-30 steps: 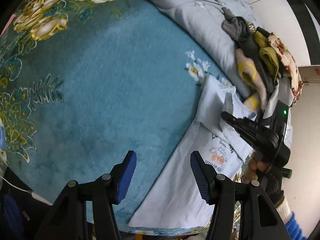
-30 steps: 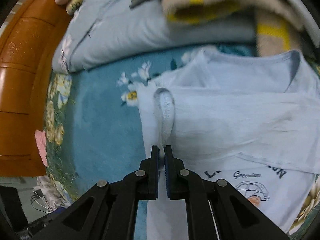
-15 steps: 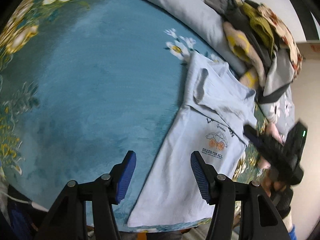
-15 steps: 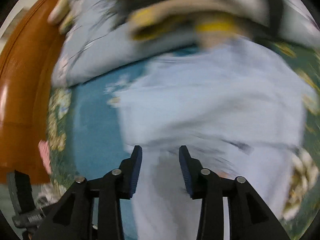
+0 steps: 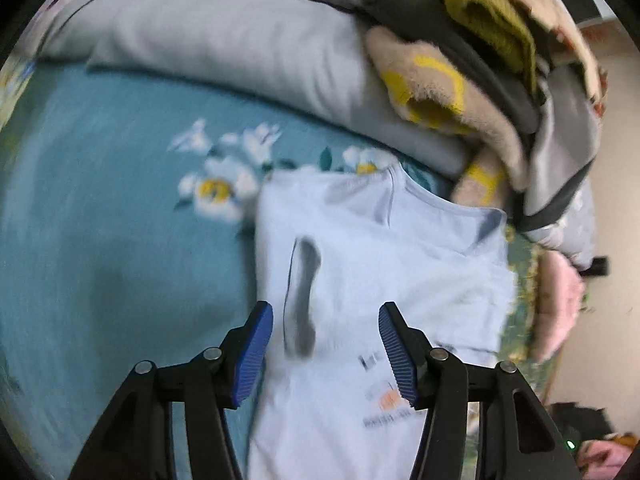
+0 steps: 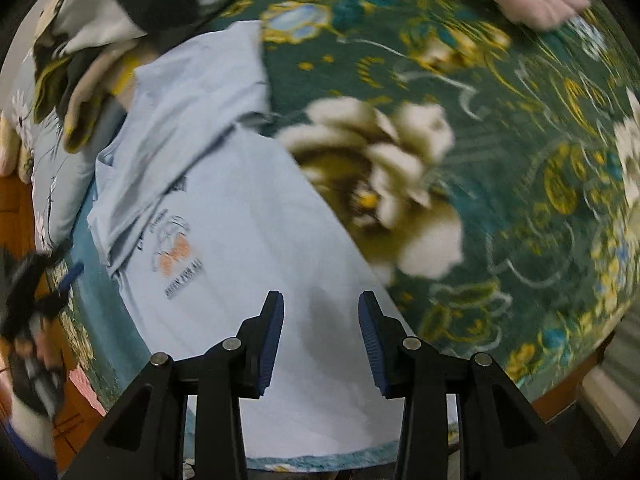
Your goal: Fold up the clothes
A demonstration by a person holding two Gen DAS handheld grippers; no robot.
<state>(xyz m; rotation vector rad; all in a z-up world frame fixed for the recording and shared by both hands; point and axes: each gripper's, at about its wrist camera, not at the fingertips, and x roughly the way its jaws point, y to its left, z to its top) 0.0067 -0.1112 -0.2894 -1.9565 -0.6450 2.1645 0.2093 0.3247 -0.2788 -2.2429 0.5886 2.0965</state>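
Note:
A light blue T-shirt [image 5: 380, 264] with an orange print lies flat on the teal floral bedspread, its sleeves folded in over the chest. My left gripper [image 5: 325, 312] hangs over the shirt's upper left part, near the folded sleeve. Its jaws are closing, but the pads press on nothing. In the right wrist view the same T-shirt [image 6: 240, 216] runs from upper left to the bottom edge. My right gripper [image 6: 321, 300] stands open above the shirt's lower part, nothing held. The left tool shows as a blur at that view's left edge.
A heap of mixed clothes [image 5: 460, 60] rests on a grey-blue quilt [image 5: 240, 40] just beyond the shirt's collar. A pink cloth [image 5: 556, 300] lies to the right. The bedspread [image 6: 500, 160] spreads right of the shirt, and the bed's edge [image 6: 560, 380] is near.
My right gripper let go of the folded sleeve, opened, and swung down to the shirt's lower part. My left gripper moved from the bare bedspread onto the shirt's upper part.

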